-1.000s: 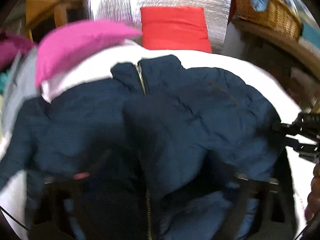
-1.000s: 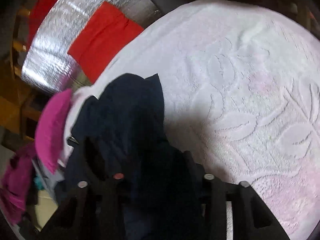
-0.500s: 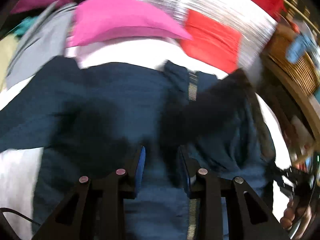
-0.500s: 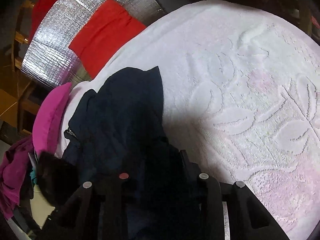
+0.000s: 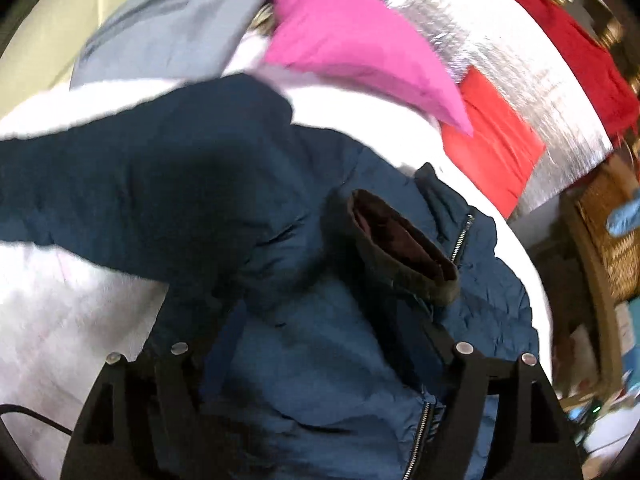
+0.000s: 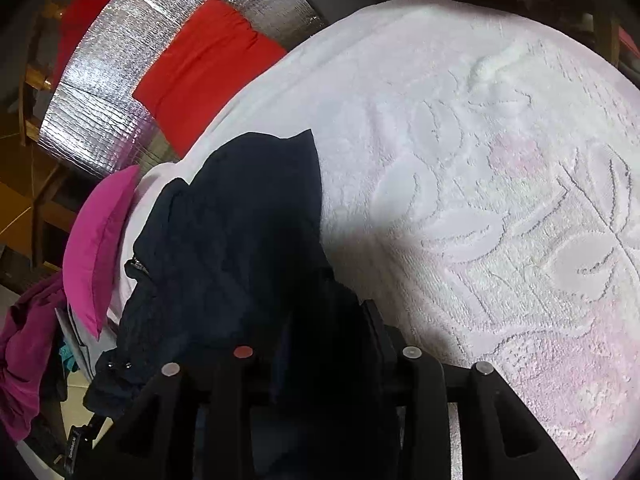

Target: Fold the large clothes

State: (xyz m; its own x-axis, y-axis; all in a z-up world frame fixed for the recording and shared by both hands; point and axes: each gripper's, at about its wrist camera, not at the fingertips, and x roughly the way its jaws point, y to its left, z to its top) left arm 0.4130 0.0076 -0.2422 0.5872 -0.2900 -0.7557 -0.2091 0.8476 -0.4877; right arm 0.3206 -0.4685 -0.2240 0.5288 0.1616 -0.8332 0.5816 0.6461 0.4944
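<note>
A navy puffer jacket lies zip-up on the white towel-covered table. One sleeve is folded over its chest, with the dark cuff beside the zipper. My left gripper hovers over the jacket's lower front. Its jaws are opening wide, and no cloth is pinched between them. In the right wrist view the jacket bunches up at the table's left side. My right gripper has dark jacket fabric filling the gap between its fingers, and its jaws are opening slightly.
A folded pink garment and a grey one lie beyond the jacket. A folded red garment rests on a silver foil mat. A wicker basket stands at the right. Bare embossed towel stretches to the right of the jacket.
My left gripper swung sideways over the jacket and rolled, its jaws narrowed and then spread wide. The sleeve cuff now lies on the chest. My right gripper stayed put, jaws slightly wider.
</note>
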